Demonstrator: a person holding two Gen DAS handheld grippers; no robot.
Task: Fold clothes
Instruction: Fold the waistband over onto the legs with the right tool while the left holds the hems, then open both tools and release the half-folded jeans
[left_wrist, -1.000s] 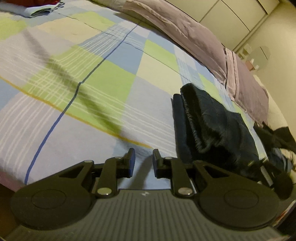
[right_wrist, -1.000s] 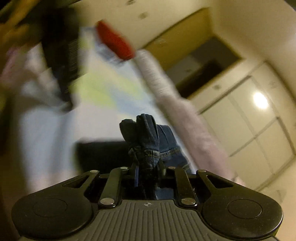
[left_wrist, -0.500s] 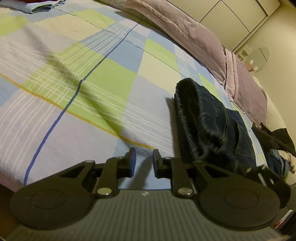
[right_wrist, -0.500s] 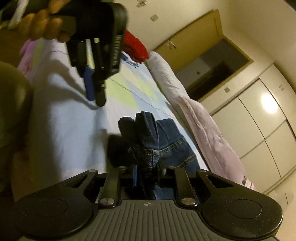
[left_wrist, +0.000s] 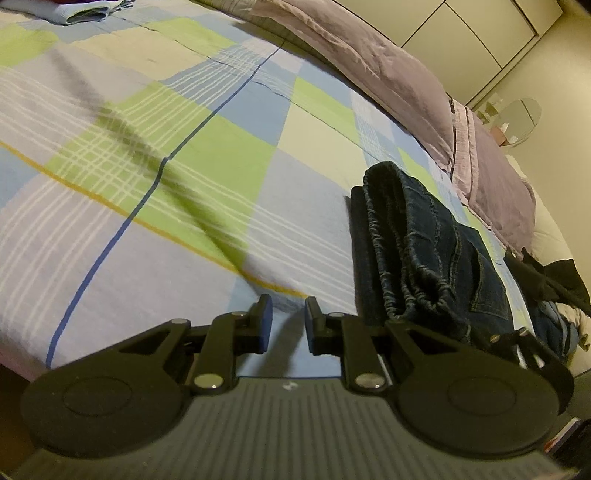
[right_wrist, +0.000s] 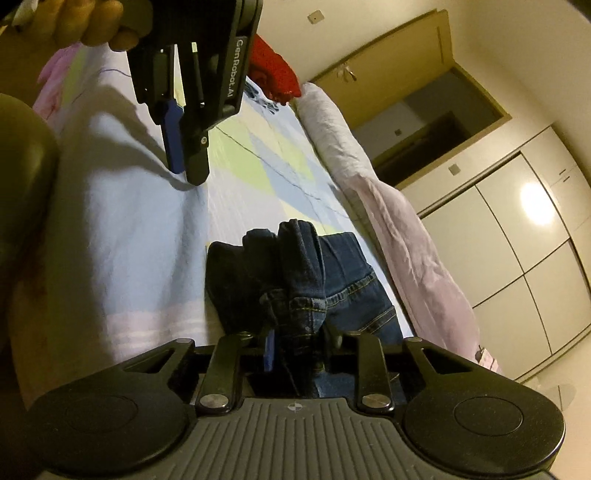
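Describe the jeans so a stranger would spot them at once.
Start at the checked bedspread, then go along the long pinkish-purple bolster at its far edge. Beside it lie the folded jeans, gripped by the right claw: dark blue denim with yellow stitching, unlike the black garment nearby.

Right gripper (right_wrist: 295, 343) clamped on folded dark jeans (right_wrist: 306, 273); denim bunched between the jaws. Jeans lie on checked bedspread (right_wrist: 122, 229). Left gripper (right_wrist: 186, 147) above and left of jeans, fingers pointing down at bedspread, gap between them not discernible. Pink bedding roll (right_wrist: 388, 214) right of jeans. Red garment (right_wrist: 273, 70) beyond.
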